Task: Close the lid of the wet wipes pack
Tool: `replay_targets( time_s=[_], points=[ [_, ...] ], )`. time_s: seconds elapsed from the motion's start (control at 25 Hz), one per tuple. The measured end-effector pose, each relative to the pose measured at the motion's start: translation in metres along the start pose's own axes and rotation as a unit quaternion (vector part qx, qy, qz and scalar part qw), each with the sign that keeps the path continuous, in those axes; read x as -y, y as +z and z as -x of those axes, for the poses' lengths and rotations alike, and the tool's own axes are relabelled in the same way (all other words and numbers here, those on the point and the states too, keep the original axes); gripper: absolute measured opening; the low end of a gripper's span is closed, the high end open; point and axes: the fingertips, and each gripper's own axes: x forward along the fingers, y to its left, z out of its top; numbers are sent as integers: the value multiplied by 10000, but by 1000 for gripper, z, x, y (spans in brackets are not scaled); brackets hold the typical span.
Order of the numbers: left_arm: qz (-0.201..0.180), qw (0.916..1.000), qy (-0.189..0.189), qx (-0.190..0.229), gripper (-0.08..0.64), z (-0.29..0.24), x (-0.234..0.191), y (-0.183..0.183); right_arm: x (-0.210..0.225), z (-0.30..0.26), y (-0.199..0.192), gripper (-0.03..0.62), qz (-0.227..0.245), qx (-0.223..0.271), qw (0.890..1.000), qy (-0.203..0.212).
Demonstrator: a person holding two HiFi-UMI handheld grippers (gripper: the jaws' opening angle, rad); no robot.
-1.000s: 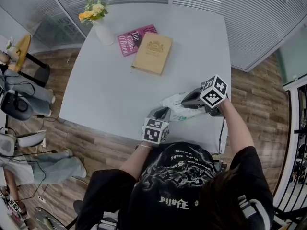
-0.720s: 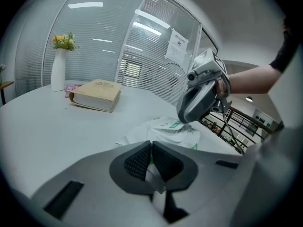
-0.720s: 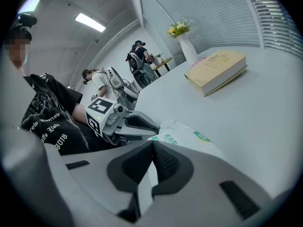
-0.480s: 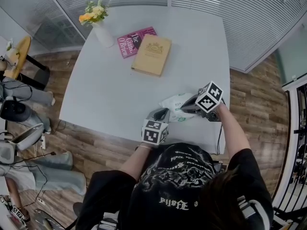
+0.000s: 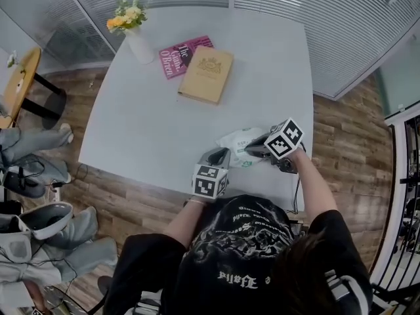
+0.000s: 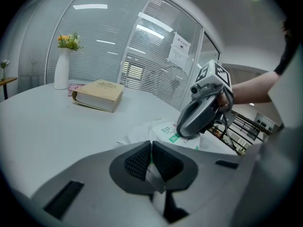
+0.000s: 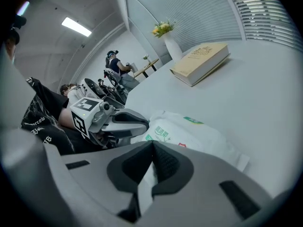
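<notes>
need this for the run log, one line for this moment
left gripper: jaws shut on wet wipes pack | right gripper: jaws shut, over pack | lid: not visible

Head view from above the person, steeply down onto the white surface, left claw view low and close, facing the right claw, right claw view facing back, all sharing the wipes pack and tan book.

The left hand-held gripper and right hand-held gripper both tilt downward, jaws closed, tips close together.
</notes>
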Motion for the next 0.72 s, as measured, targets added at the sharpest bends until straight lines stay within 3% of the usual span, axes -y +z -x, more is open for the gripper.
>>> replay_targets(
  time_s=[0.2, 0.4, 0.6, 0.72],
  points=[
    [10, 10000, 25, 12, 14, 0, 0, 0, 3, -3, -1, -2, -83, 22, 9993, -352],
    [31, 10000, 35, 10, 13, 0, 0, 0, 0, -6, 0, -2, 188, 150, 9964, -818],
    [73, 10000, 24, -3, 14, 0, 0, 1, -2, -5, 1, -2, 327, 507, 9912, -1176],
    [114, 9999, 74, 50, 13, 4, 0, 6, -4, 5, 8, -2, 260, 1053, 9840, -1413]
  ],
)
